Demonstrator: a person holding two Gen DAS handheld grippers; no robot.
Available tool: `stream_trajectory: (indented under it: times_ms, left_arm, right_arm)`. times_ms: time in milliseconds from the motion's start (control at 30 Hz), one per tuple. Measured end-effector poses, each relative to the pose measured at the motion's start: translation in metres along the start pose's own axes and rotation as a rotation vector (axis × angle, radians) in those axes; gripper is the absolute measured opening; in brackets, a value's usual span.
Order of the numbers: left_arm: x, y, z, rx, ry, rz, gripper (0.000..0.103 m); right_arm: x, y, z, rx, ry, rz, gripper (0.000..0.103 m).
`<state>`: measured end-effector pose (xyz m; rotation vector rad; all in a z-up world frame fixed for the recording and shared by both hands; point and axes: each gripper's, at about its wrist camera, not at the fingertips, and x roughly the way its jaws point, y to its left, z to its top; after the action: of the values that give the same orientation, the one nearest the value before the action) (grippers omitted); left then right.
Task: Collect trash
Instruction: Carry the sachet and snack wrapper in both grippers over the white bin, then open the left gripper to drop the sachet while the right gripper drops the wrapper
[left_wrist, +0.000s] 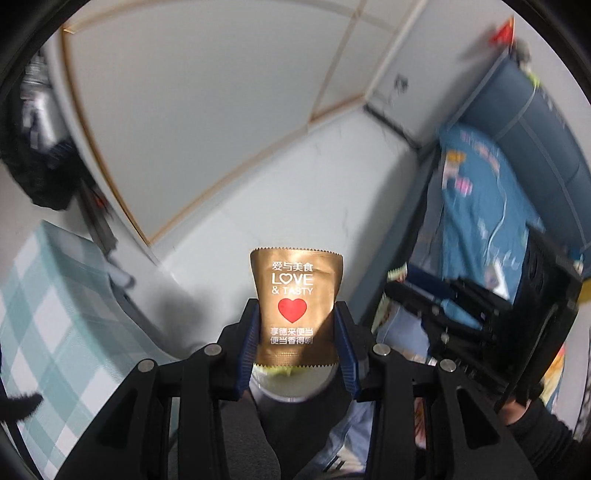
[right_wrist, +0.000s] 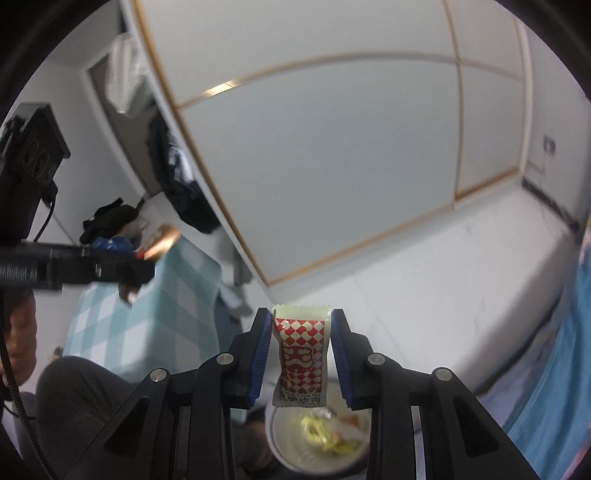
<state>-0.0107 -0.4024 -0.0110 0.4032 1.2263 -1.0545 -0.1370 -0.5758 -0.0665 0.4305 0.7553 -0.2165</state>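
A gold wrapper (left_wrist: 295, 280) with a red heart and "LOVE & TASTY" stands upright between the blue pads (left_wrist: 251, 332) of my left gripper (left_wrist: 297, 314), which is shut on it. A red-and-white checked sachet (right_wrist: 301, 354) hangs in my right gripper (right_wrist: 301, 317), its pads close on both edges. Just beneath both grippers is a round white bin (right_wrist: 275, 446) holding yellowish scraps; its rim (left_wrist: 291, 387) also shows under the gold wrapper. The right gripper (left_wrist: 402, 288) appears blurred at the right of the left wrist view. The left gripper (right_wrist: 147, 266) with the gold wrapper (right_wrist: 162, 240) appears at the left of the right wrist view.
A blue-and-white checked cloth (right_wrist: 147, 325) covers a surface on the left. White sliding doors with wooden trim (right_wrist: 332, 166) fill the background. Blue bedding (left_wrist: 480, 221) lies to the right. Dark clothes (right_wrist: 107, 218) are piled at the back, and a person's grey trouser leg (right_wrist: 74, 406) is close below.
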Motion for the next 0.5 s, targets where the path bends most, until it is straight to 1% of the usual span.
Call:
stream_trajectory:
  times_ms: [33,133,233,300,400,500]
  left_arm:
    - [0.016,-0.003,-0.002,0.016,0.052,-0.004,0.033]
    - [0.045,-0.014,-0.010,0.028,0.172,-0.025,0.033]
    - [0.067,-0.023,-0.016,0.047,0.275,-0.004,0.033]
    - [0.085,-0.023,-0.018,0.063,0.345,0.010,0.033]
    - [0.107,-0.020,-0.022,0.083,0.437,0.033,0.033]
    - [0.126,-0.017,-0.024,0.074,0.503,0.036,0.033]
  right_arm:
    - [0.009,-0.008,-0.002,0.026,0.018,0.004,0.031]
    - [0.031,-0.026,-0.014,0.098,0.073,-0.001,0.031]
    - [0.052,-0.039,-0.022,0.166,0.135,0.010,0.031]
    - [0.064,-0.043,-0.030,0.186,0.171,0.004,0.031]
    - [0.080,-0.048,-0.041,0.226,0.216,0.009,0.031]
    - [0.096,-0.055,-0.052,0.262,0.250,0.007,0.031]
